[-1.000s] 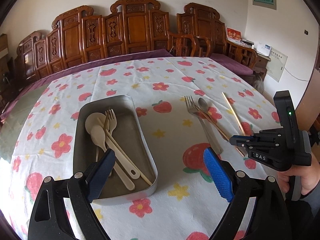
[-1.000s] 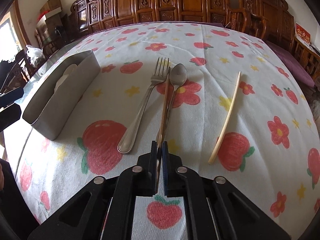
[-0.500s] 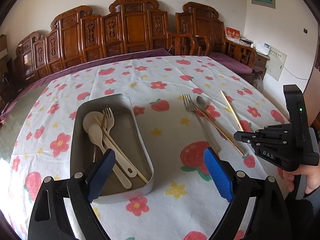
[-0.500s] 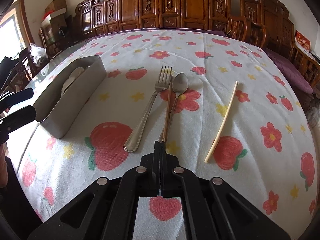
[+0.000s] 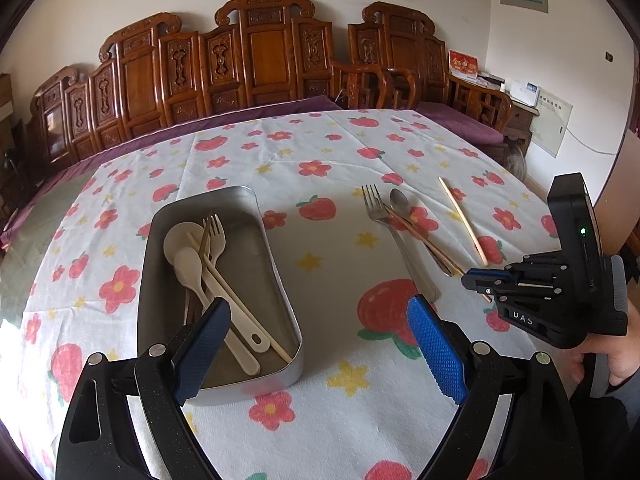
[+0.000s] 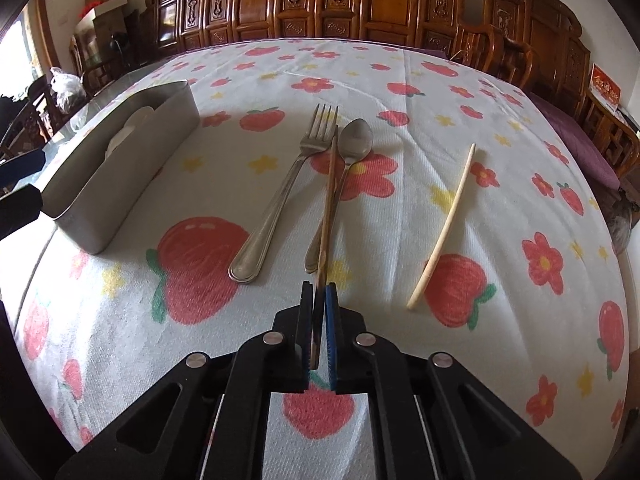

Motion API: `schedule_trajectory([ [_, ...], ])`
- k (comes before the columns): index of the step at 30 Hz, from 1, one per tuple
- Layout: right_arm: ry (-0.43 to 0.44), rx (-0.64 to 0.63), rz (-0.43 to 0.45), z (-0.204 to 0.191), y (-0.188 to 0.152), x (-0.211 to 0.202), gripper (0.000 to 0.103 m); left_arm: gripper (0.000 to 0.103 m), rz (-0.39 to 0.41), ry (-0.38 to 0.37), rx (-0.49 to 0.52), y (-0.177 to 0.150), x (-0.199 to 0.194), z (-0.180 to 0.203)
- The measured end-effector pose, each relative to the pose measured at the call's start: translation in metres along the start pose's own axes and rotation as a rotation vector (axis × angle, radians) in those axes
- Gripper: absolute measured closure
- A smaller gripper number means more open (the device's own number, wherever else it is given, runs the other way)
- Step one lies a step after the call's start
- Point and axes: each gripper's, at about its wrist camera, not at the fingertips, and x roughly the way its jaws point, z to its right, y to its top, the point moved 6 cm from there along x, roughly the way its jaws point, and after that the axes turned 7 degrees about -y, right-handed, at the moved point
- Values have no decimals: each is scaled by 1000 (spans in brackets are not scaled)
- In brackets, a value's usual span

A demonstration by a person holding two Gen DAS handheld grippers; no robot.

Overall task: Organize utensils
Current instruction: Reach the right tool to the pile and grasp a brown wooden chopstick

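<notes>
A: Where do the claws stand?

B: The right claw [image 6: 319, 292] has the near end of the brown chopstick [image 6: 329, 196] between its blue pads; the jaws are easing apart, with only a slim gap showing. The left claw [image 5: 320, 344] is spread wide with nothing between its fingers, hovering above the near end of the metal tray [image 5: 224, 388].

A: And the utensils?

B: In the tray lie cream spoons [image 5: 188, 268], a cream fork [image 5: 214, 236] and a pale chopstick. To its right, on the flowered surface [image 5: 340, 420], the metal fork [image 6: 280, 200] lies just left of the brown chopstick, which crosses the metal spoon [image 6: 354, 140]. A cream chopstick [image 6: 444, 228] lies apart, further right.
</notes>
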Motion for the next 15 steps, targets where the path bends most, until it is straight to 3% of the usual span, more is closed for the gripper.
schedule_trajectory([
  [9,53,120,169,36,26,-43,97,17,-20,25,8,1,4,8],
  [15,30,146,196,60,38,-34,97,17,-59,53,37,6,20,18],
])
